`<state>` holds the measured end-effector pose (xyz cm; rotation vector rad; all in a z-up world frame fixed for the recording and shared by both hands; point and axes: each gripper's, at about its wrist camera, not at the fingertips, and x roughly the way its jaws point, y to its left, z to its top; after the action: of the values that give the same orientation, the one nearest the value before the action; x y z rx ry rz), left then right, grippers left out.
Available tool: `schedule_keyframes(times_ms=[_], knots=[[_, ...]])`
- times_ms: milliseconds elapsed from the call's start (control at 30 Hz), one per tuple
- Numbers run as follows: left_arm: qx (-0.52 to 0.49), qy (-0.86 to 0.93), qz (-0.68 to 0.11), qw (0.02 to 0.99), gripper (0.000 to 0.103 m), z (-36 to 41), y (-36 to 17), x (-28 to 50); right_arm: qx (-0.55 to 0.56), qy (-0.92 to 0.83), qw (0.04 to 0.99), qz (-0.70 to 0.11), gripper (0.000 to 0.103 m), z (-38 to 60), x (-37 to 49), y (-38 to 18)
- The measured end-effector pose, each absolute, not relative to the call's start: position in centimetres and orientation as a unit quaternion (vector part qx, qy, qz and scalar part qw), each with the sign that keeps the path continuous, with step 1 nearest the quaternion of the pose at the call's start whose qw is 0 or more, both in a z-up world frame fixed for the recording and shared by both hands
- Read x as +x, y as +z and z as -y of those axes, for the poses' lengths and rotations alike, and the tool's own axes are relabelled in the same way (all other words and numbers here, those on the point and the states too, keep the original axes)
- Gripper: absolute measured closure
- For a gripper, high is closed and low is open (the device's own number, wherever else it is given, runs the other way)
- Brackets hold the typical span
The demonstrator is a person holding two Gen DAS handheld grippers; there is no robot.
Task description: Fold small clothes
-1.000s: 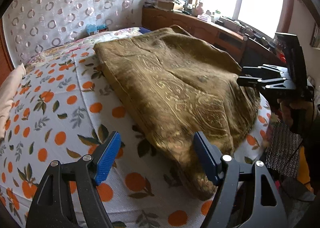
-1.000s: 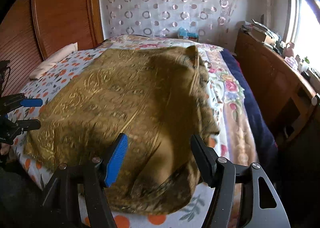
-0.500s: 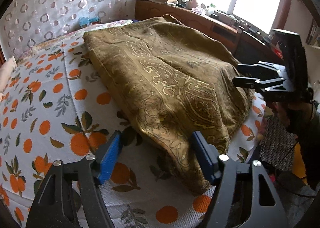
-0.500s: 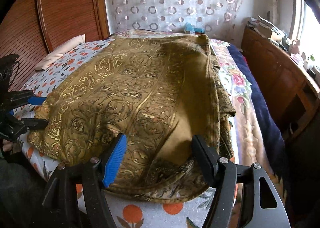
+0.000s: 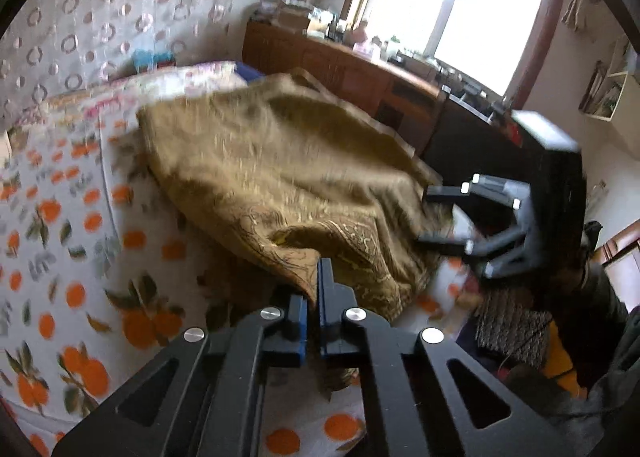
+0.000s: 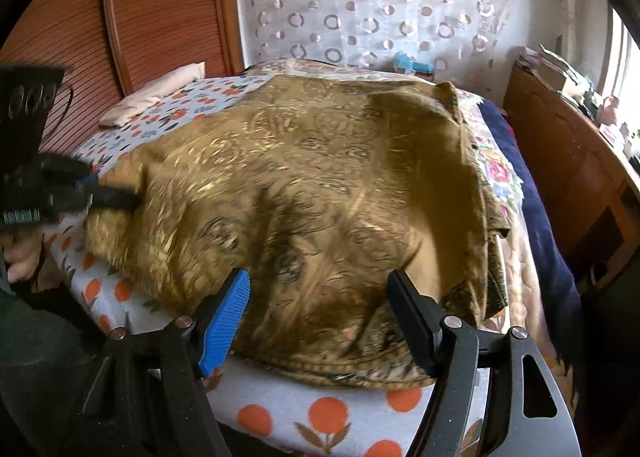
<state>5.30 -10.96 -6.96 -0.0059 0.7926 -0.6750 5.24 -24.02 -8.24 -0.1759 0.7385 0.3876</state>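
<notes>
A large olive-gold patterned cloth (image 5: 280,173) lies spread on the bed; it also fills the right wrist view (image 6: 320,185). My left gripper (image 5: 317,277) is shut on the cloth's near corner and holds it slightly raised; it shows blurred at the left edge of the right wrist view (image 6: 116,197). My right gripper (image 6: 320,305) is open, its jaws straddling the cloth's near edge just above the bed. In the left wrist view it (image 5: 436,213) sits at the cloth's right corner.
The bed has a white sheet with orange fruit print (image 5: 80,217). A wooden headboard (image 6: 80,37) and pillow (image 6: 156,97) stand at the left. A wooden sideboard with clutter (image 5: 340,65) runs under the window. A floral quilt and blue blanket (image 6: 520,177) lie along the bed's right side.
My left gripper has moved onto the cloth's corner and shut on it, lifting it a little. My right gripper has moved closer to the cloth's edge and stays open.
</notes>
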Motion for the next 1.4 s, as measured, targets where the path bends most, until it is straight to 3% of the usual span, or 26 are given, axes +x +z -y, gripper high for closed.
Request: schedule_keyframes(times_ms=[300, 733, 800, 833, 900, 933, 967, 1400], knots=[[-0.009, -0.322, -0.332, 0.886, 0.099, 11.5, -3.1, 7.4, -0.104, 0.200, 0.908, -0.352, 0.030, 22.6, 3.7, -7.9], [-0.033, -0.305, -0.322, 0.896, 0.099, 10.1, -2.7, 8.4, -0.105, 0.166, 0.917, -0.348, 0.031, 24.3, 5.6, -8.8], [-0.034, -0.303, -0.321, 0.897, 0.099, 9.9, -2.7, 8.3, -0.102, 0.162, 0.920, -0.343, 0.050, 24.7, 5.7, -8.5], [-0.035, -0.300, -0.320, 0.898, 0.099, 9.7, -2.7, 8.3, -0.104, 0.160, 0.920, -0.342, 0.055, 24.8, 5.8, -8.4], [-0.035, -0.296, -0.319, 0.899, 0.099, 9.5, -2.7, 8.3, -0.110, 0.164, 0.919, -0.342, 0.077, 24.6, 5.8, -8.4], [-0.035, -0.295, -0.319, 0.900, 0.099, 9.4, -2.8, 8.3, -0.113, 0.165, 0.919, -0.340, 0.080, 24.5, 5.9, -8.3], [-0.034, -0.294, -0.320, 0.900, 0.099, 9.3, -2.9, 8.3, -0.116, 0.168, 0.920, -0.335, 0.093, 24.3, 5.9, -8.2], [-0.035, -0.270, -0.326, 0.905, 0.099, 8.3, -3.3, 12.3, -0.135, 0.165, 0.945, -0.247, 0.098, 22.8, 11.1, -2.1]])
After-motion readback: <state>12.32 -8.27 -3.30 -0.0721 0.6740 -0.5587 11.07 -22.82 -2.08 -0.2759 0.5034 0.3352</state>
